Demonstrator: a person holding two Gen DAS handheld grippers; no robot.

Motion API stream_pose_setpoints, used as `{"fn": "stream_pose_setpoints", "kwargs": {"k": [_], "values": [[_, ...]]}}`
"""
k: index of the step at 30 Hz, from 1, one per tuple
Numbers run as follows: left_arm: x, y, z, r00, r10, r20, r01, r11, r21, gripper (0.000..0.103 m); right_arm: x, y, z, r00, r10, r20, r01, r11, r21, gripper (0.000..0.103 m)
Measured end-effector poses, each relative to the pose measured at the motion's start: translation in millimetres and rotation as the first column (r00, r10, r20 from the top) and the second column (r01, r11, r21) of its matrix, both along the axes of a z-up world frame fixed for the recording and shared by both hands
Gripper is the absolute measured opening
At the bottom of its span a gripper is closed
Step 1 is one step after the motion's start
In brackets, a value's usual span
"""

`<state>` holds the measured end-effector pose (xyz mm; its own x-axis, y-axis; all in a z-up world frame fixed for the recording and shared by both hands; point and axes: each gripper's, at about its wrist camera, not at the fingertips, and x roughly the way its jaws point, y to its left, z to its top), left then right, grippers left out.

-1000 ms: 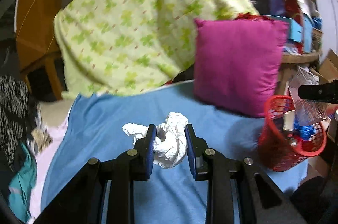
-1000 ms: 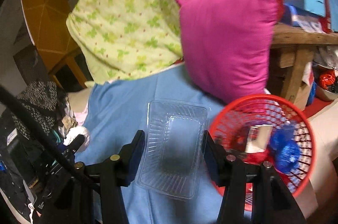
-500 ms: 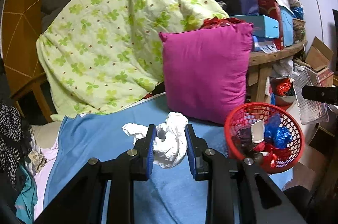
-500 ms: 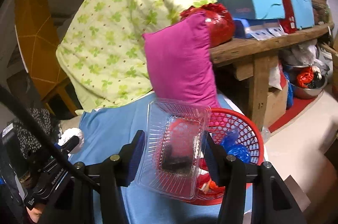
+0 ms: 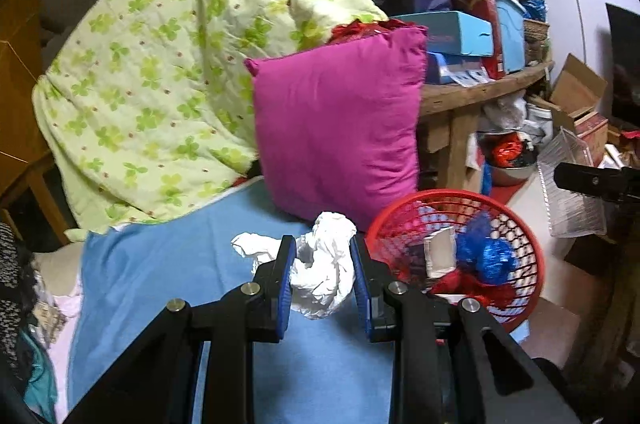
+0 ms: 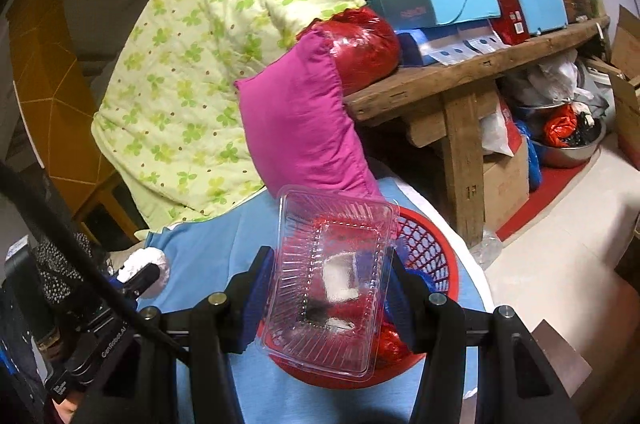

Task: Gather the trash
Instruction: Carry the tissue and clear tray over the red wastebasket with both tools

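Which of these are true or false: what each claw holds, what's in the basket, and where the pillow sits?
1. The left claw grips crumpled white paper. True.
2. The right claw holds a blue box. False: it holds a clear plastic container.
3. The red basket is empty. False: it holds blue, white and red trash.
4. The magenta pillow stands on the blue sheet. True.
5. The clear container lies inside the basket. False: it is gripped above it.

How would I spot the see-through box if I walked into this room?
Find the bed with the blue sheet and the red mesh basket at its edge. Held over that basket, squeezed in the right claw, is the clear ribbed plastic container: the only transparent, empty, rigid thing among soft cloth and crumpled wrappers.
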<state>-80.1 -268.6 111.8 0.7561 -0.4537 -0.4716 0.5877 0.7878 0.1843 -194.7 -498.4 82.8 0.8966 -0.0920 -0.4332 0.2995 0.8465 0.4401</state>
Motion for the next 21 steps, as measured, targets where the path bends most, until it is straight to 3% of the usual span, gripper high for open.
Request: {"fn": "stream_pose_setpoints", "kwargs": {"k": [9,21], "values": [[-12.8,-21.7,2.2,0.988,-0.152,-0.014,0.151,0.986,-0.075,0.029,-15.0,-28.7,-5.4,0.998,-0.063,0.017,0.063,0.997,0.048,0.057],[-15.1,-40.2,-3.8,0.991,-0.136,-0.011,0.135,0.99,-0.038,0.029,-13.2,-15.6,-19.0,0.994,-0.078,0.077,0.073,0.996,0.059,0.057]]}}
